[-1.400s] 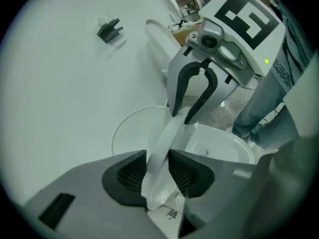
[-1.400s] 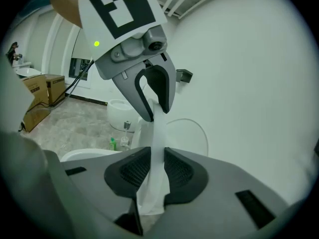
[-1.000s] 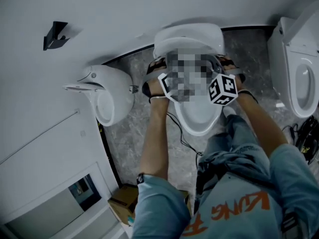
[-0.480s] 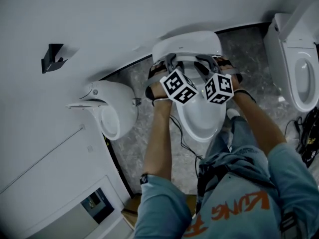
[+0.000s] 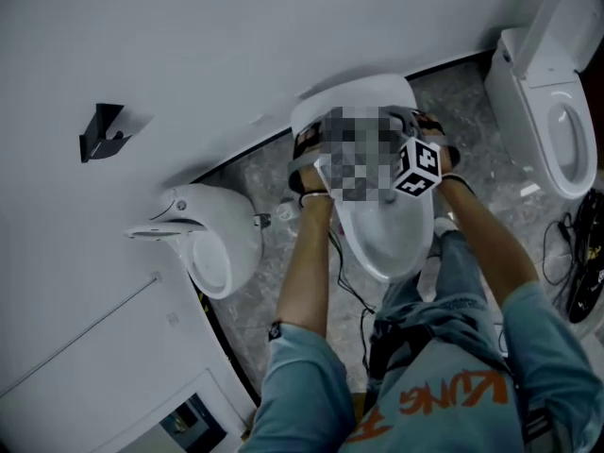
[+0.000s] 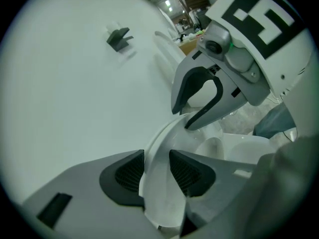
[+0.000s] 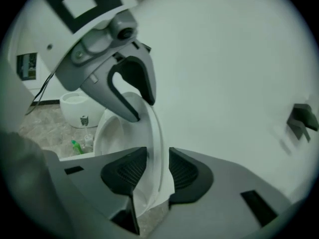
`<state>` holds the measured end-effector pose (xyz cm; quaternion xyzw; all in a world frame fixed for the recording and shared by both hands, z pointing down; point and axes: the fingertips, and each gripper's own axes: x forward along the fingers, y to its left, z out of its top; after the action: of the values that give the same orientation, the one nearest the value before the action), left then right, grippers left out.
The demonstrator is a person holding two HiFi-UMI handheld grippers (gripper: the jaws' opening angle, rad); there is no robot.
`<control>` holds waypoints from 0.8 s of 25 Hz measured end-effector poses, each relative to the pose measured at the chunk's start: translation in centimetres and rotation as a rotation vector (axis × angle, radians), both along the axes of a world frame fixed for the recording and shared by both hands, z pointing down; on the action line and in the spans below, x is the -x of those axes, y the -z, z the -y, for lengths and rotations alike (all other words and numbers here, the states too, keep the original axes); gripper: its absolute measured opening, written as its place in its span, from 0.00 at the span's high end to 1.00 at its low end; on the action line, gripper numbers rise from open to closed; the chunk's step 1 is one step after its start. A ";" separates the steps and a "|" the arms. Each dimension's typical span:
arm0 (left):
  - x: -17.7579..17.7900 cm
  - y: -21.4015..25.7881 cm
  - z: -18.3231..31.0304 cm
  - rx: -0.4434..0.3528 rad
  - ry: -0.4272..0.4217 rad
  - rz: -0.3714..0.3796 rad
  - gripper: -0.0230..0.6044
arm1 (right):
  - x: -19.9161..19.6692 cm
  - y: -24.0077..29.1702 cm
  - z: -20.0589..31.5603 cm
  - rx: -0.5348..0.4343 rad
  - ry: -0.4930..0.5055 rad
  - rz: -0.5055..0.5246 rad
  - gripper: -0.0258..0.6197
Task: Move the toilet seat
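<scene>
While right gripper [image 7: 158, 169] jaws ease open, toilet seat [image 7: 155, 133] sits between.

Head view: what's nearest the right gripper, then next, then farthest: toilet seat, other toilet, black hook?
1. Toilet seat: between the right gripper's jaws, which have just been opening.
2. Other toilet: at the right edge.
3. Black hook: far left, on the wall.

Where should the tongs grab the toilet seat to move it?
Pinch the thin top rim of the raised toilet seat, coming from the front, over the bowl. It stands nearly upright, so its narrow free edge is probably the easiest part to squeeze.
</scene>
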<state>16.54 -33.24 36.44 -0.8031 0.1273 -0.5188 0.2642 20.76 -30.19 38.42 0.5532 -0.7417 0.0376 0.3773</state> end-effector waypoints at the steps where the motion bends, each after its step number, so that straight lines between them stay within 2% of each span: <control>1: 0.0 0.3 0.1 -0.009 0.002 -0.045 0.73 | -0.5 0.7 -0.1 -0.010 -0.054 0.025 0.73; 4: 1.5 2.1 0.4 0.009 0.110 -0.222 0.67 | -0.6 3.5 -1.2 -0.063 -0.186 0.132 0.73; 8: 5.1 5.7 -1.1 0.112 0.247 -0.463 0.67 | 1.8 7.3 -3.6 -0.132 -0.317 0.305 0.77; 11: 7.7 9.4 -2.7 0.202 0.339 -0.660 0.67 | 4.1 10.5 -5.7 -0.195 -0.393 0.437 0.86; 14: 9.6 13.6 -4.3 0.263 0.409 -0.843 0.68 | 5.4 13.7 -7.8 -0.265 -0.445 0.519 0.96; 16: 10.7 16.4 -5.1 0.275 0.446 -0.956 0.71 | 5.7 15.7 -9.0 -0.314 -0.466 0.554 0.97; 18: 11.9 18.9 -5.7 0.281 0.500 -1.067 0.80 | 5.9 17.9 -9.9 -0.355 -0.470 0.595 0.97; 20: 13.4 20.2 -6.4 0.298 0.584 -1.143 0.91 | 6.1 19.7 -10.8 -0.383 -0.472 0.622 0.97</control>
<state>3.12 -26.82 16.25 -0.9124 0.3871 -0.0729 -0.1107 14.67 -19.39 18.70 0.7301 -0.6668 0.1493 0.0076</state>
